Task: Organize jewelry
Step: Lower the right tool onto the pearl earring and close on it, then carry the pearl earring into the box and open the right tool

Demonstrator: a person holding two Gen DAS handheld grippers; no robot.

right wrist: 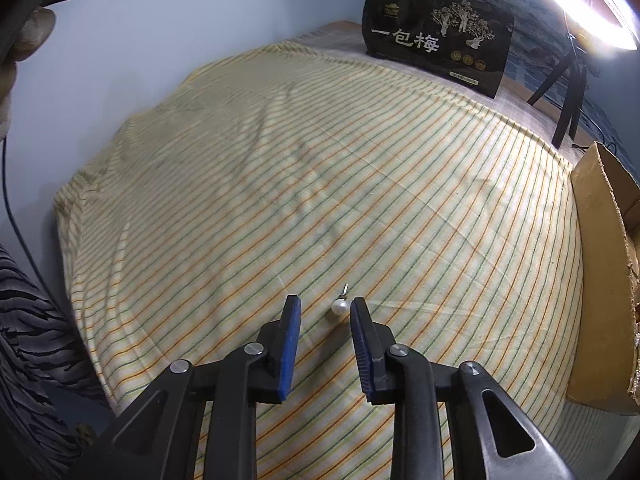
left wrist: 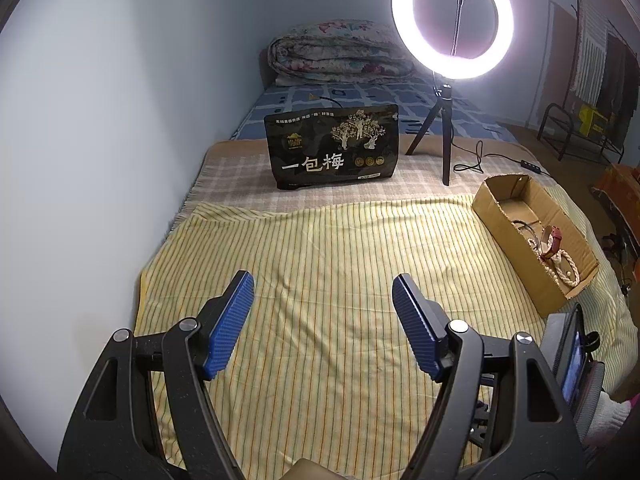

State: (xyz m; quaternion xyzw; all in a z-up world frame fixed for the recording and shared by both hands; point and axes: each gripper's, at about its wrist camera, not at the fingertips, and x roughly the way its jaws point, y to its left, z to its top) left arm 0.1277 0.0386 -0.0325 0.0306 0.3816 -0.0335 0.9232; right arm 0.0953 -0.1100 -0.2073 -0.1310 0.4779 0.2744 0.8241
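A small pearl earring [right wrist: 339,305] with a metal post lies on the yellow striped cloth [right wrist: 320,160]. My right gripper [right wrist: 325,307] is open, low over the cloth, with the pearl between its blue fingertips, close to the right one. My left gripper [left wrist: 323,285] is open wide and empty, held above the striped cloth [left wrist: 320,248]. A cardboard box [left wrist: 532,236] at the right holds a red-strapped watch [left wrist: 554,242] and pearl bracelets [left wrist: 566,270]. The box's side shows in the right wrist view [right wrist: 600,280].
A black snack bag [left wrist: 334,146] stands at the far edge of the cloth, also in the right wrist view [right wrist: 436,40]. A ring light on a tripod [left wrist: 452,20] stands beside it with a cable. A folded quilt [left wrist: 340,54] lies behind. A phone [left wrist: 576,364] sits at lower right.
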